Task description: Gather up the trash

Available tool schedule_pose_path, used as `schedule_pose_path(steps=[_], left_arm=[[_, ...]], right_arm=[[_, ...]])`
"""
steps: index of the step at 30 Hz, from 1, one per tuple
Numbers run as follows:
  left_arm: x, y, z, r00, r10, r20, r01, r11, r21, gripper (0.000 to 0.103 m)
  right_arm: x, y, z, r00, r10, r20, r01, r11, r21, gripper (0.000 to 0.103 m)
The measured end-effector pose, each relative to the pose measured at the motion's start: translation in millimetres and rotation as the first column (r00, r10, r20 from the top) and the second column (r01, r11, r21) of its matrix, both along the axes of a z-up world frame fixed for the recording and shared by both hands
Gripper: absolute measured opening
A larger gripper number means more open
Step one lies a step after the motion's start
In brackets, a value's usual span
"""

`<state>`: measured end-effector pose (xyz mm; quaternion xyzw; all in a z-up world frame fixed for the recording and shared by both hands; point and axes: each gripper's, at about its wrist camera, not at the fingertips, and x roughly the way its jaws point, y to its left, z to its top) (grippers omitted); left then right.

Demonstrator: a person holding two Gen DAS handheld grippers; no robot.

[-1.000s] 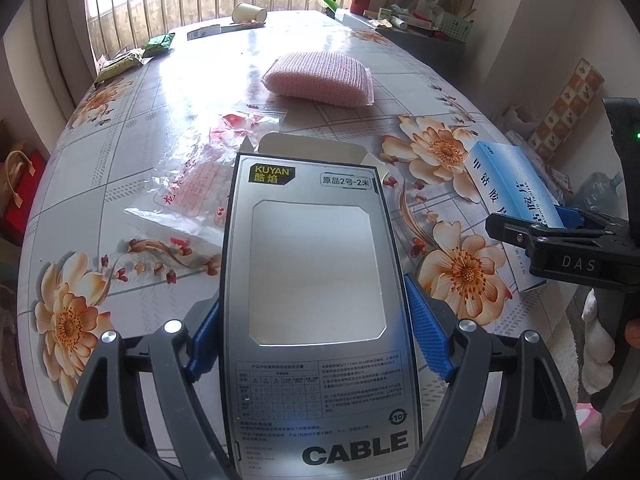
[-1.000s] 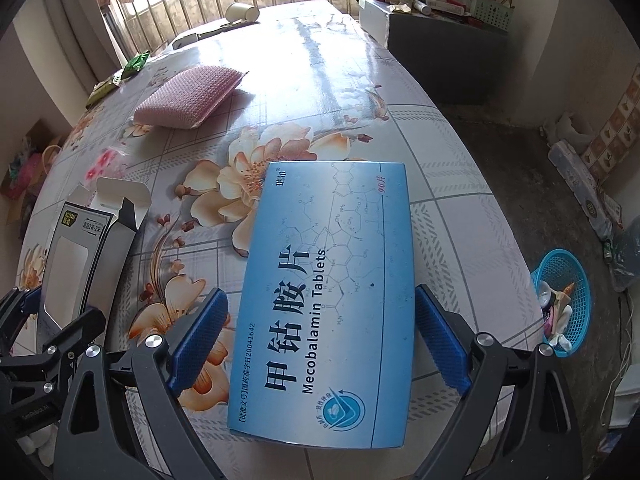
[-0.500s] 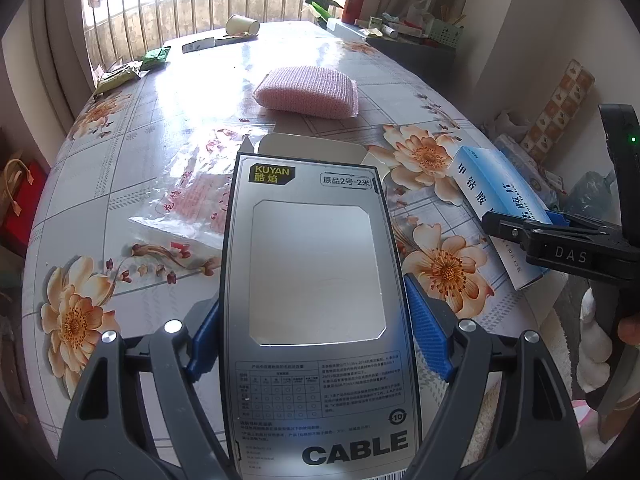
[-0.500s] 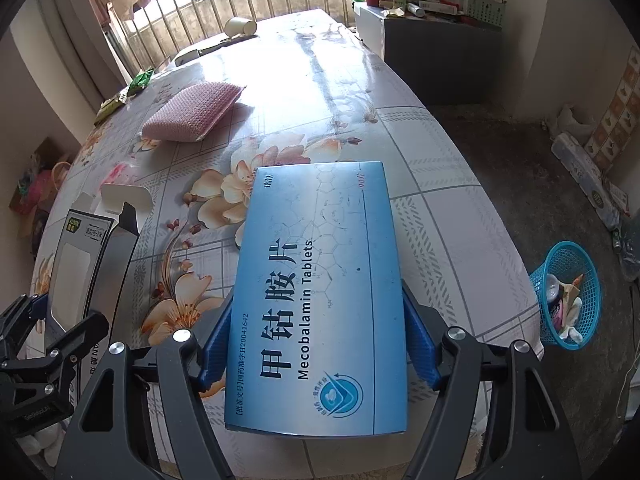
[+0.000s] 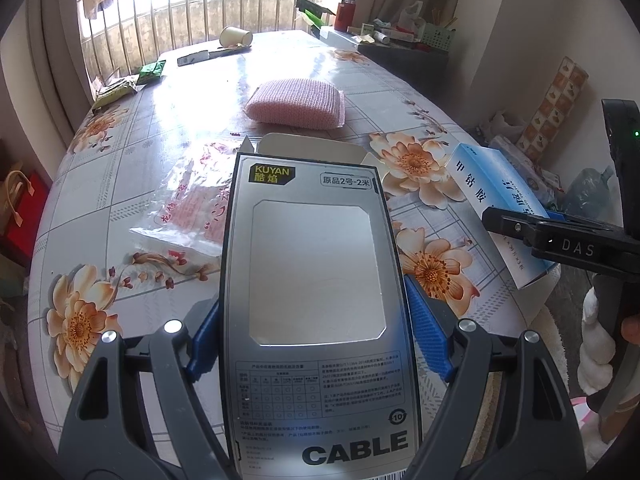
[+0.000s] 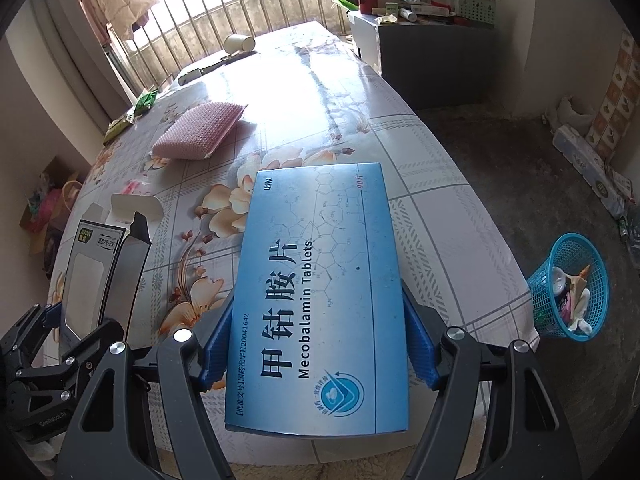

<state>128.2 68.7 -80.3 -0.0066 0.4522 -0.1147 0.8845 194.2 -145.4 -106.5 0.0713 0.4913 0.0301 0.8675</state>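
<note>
Cable box: my left gripper (image 5: pixel 316 338) holds the grey cable box (image 5: pixel 316 300) by its long sides, a blue finger (image 5: pixel 426 340) pressed on each edge. Its top flap stands open at the far end, and the box is tilted up over the desk.
Tablet box: my right gripper (image 6: pixel 316 344) holds the blue tablet box (image 6: pixel 320 300), print side up, with blue fingers (image 6: pixel 418 348) tight against both long sides. These fingers have just been closing in on it, and now they clamp it.
Where the two sit: both boxes are lifted over the near edge of the desk (image 5: pixel 168 128), the cable box to the left of the tablet box and apart from it. From my left camera the tablet box (image 5: pixel 500 208) shows at the right, with my right gripper's black frame across it.
Plastic bag: a clear bag with red print (image 5: pixel 192 208) lies flat on the desk just beyond the cable box, partly hidden behind it.
Pink pad: a pink knitted pad (image 5: pixel 296 102) lies further up the desk, well apart from both boxes.
Far end: a paper cup (image 5: pixel 236 36) lies on its side near the window bars, with green packets (image 5: pixel 152 70) along the left edge.
Floor: a blue mesh basket (image 6: pixel 570 284) stands on the floor to the right of the desk, with scraps of rubbish inside it.
</note>
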Motion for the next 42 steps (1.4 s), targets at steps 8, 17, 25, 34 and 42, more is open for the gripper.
schedule_pose_path(steps=[8, 17, 25, 34, 42], left_arm=[[-2, -5, 7, 1.0, -0.012, 0.025, 0.012, 1.0, 0.015, 0.076], [-6, -10, 13, 0.999, -0.021, 0.043, 0.02, 1.0, 0.022, 0.076], [-10, -16, 18, 0.998, -0.03, 0.06, 0.028, 0.999, 0.032, 0.076], [-17, -27, 29, 0.995, -0.05, 0.085, 0.046, 0.998, 0.047, 0.076], [-23, -41, 37, 0.992, -0.075, 0.106, 0.069, 0.996, 0.059, 0.076]], right_arm=[[-5, -3, 7, 1.0, -0.007, 0.017, 0.007, 1.0, 0.021, 0.07], [-10, -8, 13, 0.999, -0.014, 0.034, 0.013, 0.999, 0.04, 0.07], [-16, -14, 18, 0.999, -0.021, 0.05, 0.018, 0.998, 0.061, 0.07], [-26, -26, 27, 0.997, -0.031, 0.074, 0.024, 0.995, 0.092, 0.07], [-39, -42, 34, 0.994, -0.049, 0.098, 0.036, 0.992, 0.122, 0.07]])
